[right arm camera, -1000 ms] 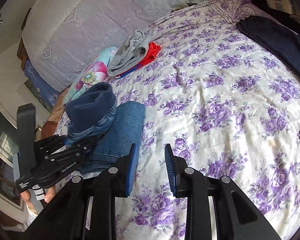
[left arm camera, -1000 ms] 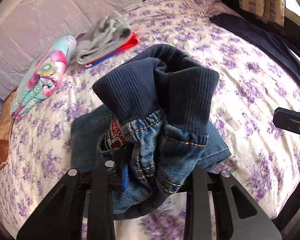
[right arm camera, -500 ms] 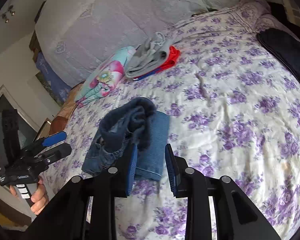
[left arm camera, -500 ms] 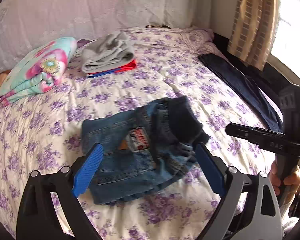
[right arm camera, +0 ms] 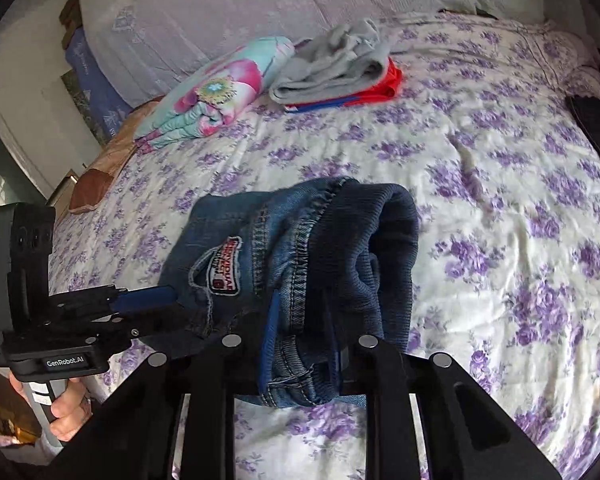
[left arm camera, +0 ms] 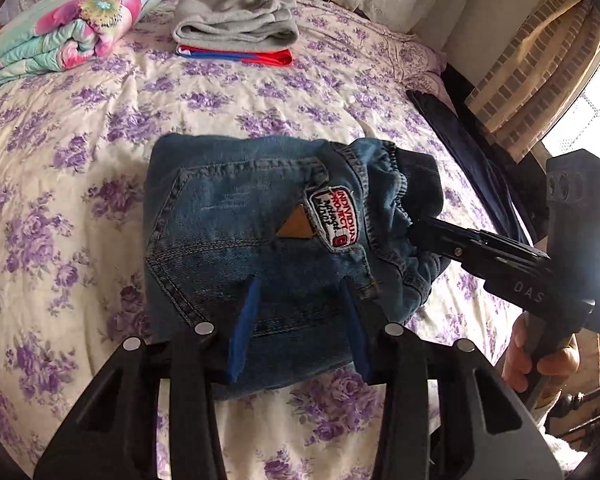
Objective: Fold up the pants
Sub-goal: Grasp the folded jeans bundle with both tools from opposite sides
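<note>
Small blue denim pants [left arm camera: 236, 232] with a dark ribbed waistband [right arm camera: 376, 256] and a red-and-white patch lie folded on the flowered bedspread [left arm camera: 60, 160]. My left gripper [left arm camera: 300, 320] is partly closed, its blue pads [left arm camera: 244, 328] over the near edge of the denim. My right gripper [right arm camera: 304, 320] is closed on the waistband end; in the left wrist view its black fingers [left arm camera: 432, 232] reach into the waistband from the right. The left gripper also shows in the right wrist view [right arm camera: 156, 300], at the pants' left edge.
A folded grey garment on red and blue clothes [left arm camera: 236, 24] and a rolled floral blanket [left arm camera: 68, 28] lie at the head of the bed. Dark navy pants [left arm camera: 460, 140] lie along the right edge, by a curtain and window.
The left gripper, wide open above the pants half a second ago, has come down and narrowed onto the near denim edge. The right gripper has moved in and closed on the waistband.
</note>
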Demonstrator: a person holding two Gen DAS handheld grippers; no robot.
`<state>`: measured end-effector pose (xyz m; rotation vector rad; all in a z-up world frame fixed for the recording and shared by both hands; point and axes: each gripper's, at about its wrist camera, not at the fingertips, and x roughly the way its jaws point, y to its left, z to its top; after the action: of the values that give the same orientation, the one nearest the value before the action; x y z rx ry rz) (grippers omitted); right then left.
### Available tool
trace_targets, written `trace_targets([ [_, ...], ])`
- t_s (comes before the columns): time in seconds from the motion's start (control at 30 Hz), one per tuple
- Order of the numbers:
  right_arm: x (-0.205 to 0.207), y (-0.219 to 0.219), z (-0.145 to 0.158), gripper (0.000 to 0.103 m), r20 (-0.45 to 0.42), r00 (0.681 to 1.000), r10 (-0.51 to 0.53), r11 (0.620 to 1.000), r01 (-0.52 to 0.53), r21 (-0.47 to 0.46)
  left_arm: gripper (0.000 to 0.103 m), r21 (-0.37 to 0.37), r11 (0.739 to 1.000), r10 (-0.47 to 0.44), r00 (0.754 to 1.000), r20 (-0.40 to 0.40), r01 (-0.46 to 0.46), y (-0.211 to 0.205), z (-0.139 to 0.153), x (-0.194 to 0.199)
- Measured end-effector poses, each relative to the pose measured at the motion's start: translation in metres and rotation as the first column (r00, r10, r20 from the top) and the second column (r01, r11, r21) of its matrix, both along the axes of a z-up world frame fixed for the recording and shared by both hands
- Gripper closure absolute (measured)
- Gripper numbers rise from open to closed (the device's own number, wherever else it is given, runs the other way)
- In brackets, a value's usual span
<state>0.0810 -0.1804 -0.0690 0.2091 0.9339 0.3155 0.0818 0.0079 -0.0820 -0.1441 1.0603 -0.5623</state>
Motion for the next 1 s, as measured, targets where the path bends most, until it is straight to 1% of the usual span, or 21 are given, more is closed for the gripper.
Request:
trace_targets([
  [0.03, 0.004, -0.002, -0.011, 0.083, -0.013, 1.000, -0.002, 1.000, 0.002, 0.002, 0.065, 0.000, 1.000, 0.000, 1.000, -0.014, 0.000, -0.002, -0.009, 0.005],
  [0.07, 0.004, -0.003, -0.015, 0.083, -0.011, 1.000, -0.001, 1.000, 0.001, 0.003, 0.066, -0.014, 1.000, 0.006, 1.000, -0.014, -0.006, -0.001, -0.014, 0.008],
  [0.1, 0.004, -0.002, -0.014, 0.083, -0.009, 1.000, 0.003, 1.000, -0.003, -0.006, 0.066, -0.026, 1.000, 0.005, 1.000, -0.013, -0.005, 0.000, -0.013, 0.009],
  [0.17, 0.004, 0.007, -0.001, 0.081, -0.028, 0.999, 0.026, 0.999, -0.027, -0.047, 0.067, -0.038, 0.999, -0.002, 1.000, -0.013, 0.002, 0.004, -0.006, 0.006],
  [0.2, 0.004, 0.011, 0.009, 0.079, -0.034, 0.999, 0.039, 0.997, -0.041, -0.061, 0.067, -0.042, 0.999, 0.000, 1.000, -0.006, 0.000, 0.009, -0.001, 0.002],
  [0.23, 0.005, 0.016, 0.021, 0.078, -0.025, 0.998, 0.052, 0.996, -0.053, -0.071, 0.067, -0.048, 0.999, 0.007, 1.000, 0.004, -0.007, 0.016, 0.004, -0.002],
  [0.27, 0.006, 0.023, 0.035, 0.078, 0.004, 0.997, 0.072, 0.994, -0.071, -0.080, 0.067, -0.050, 0.998, 0.024, 1.000, 0.018, -0.023, 0.025, 0.009, -0.007],
  [0.3, 0.007, 0.031, 0.050, 0.075, 0.039, 0.995, 0.095, 0.991, -0.091, -0.094, 0.067, -0.056, 0.998, 0.042, 0.999, 0.032, -0.040, 0.034, 0.014, -0.011],
  [0.37, 0.017, 0.056, 0.070, 0.070, 0.080, 0.984, 0.161, 0.980, -0.150, -0.129, 0.067, -0.090, 0.994, 0.068, 0.997, 0.031, -0.065, 0.053, 0.022, -0.019],
  [0.43, 0.039, 0.090, 0.071, 0.070, 0.046, 0.968, 0.247, 0.961, -0.238, -0.142, 0.067, -0.124, 0.989, 0.082, 0.996, 0.019, -0.079, 0.067, 0.026, -0.023],
  [0.47, 0.053, 0.108, 0.066, 0.073, 0.013, 0.959, 0.284, 0.949, -0.279, -0.147, 0.067, -0.131, 0.988, 0.085, 0.996, 0.019, -0.082, 0.070, 0.027, -0.025],
  [0.5, 0.067, 0.126, 0.057, 0.074, -0.021, 0.953, 0.301, 0.936, -0.300, -0.182, 0.067, -0.124, 0.989, 0.089, 0.996, 0.024, -0.085, 0.071, 0.028, -0.027],
  [0.57, 0.093, 0.154, 0.037, 0.074, -0.072, 0.957, 0.280, 0.906, -0.289, -0.309, 0.067, -0.085, 0.991, 0.103, 0.994, 0.027, -0.101, 0.070, 0.026, -0.028],
  [0.6, 0.105, 0.161, 0.028, 0.074, -0.092, 0.960, 0.264, 0.891, -0.279, -0.359, 0.066, -0.063, 0.992, 0.110, 0.994, 0.022, -0.108, 0.067, 0.023, -0.028],
  [0.63, 0.114, 0.164, 0.019, 0.074, -0.116, 0.961, 0.251, 0.882, -0.277, -0.382, 0.066, -0.046, 0.993, 0.109, 0.994, 0.014, -0.109, 0.065, 0.019, -0.026],
  [0.7, 0.129, 0.169, 0.005, 0.071, -0.167, 0.955, 0.244, 0.863, -0.292, -0.413, 0.066, -0.006, 0.995, 0.101, 0.995, -0.003, -0.101, 0.055, 0.008, -0.021],
  [0.73, 0.134, 0.171, 0.000, 0.068, -0.183, 0.954, 0.237, 0.855, -0.294, -0.427, 0.065, 0.038, 0.994, 0.107, 0.994, -0.007, -0.107, 0.050, 0.001, -0.018],
  [0.8, 0.142, 0.172, -0.009, 0.051, -0.204, 0.954, 0.218, 0.840, -0.290, -0.458, 0.064, 0.111, 0.986, 0.120, 0.993, 0.021, -0.122, 0.041, -0.007, -0.015],
  [0.87, 0.145, 0.172, -0.015, 0.041, -0.200, 0.957, 0.208, 0.826, -0.282, -0.488, 0.063, 0.158, 0.979, 0.124, 0.991, 0.055, -0.131, 0.034, -0.007, -0.016],
  [0.93, 0.145, 0.170, -0.014, 0.041, -0.205, 0.956, 0.209, 0.830, -0.284, -0.480, 0.062, 0.172, 0.976, 0.124, 0.991, 0.058, -0.132, 0.032, -0.007, -0.016],
  [1.0, 0.140, 0.166, -0.005, 0.041, -0.203, 0.955, 0.218, 0.837, -0.290, -0.463, 0.061, 0.149, 0.981, 0.115, 0.992, 0.042, -0.120, 0.036, -0.004, -0.017],
])
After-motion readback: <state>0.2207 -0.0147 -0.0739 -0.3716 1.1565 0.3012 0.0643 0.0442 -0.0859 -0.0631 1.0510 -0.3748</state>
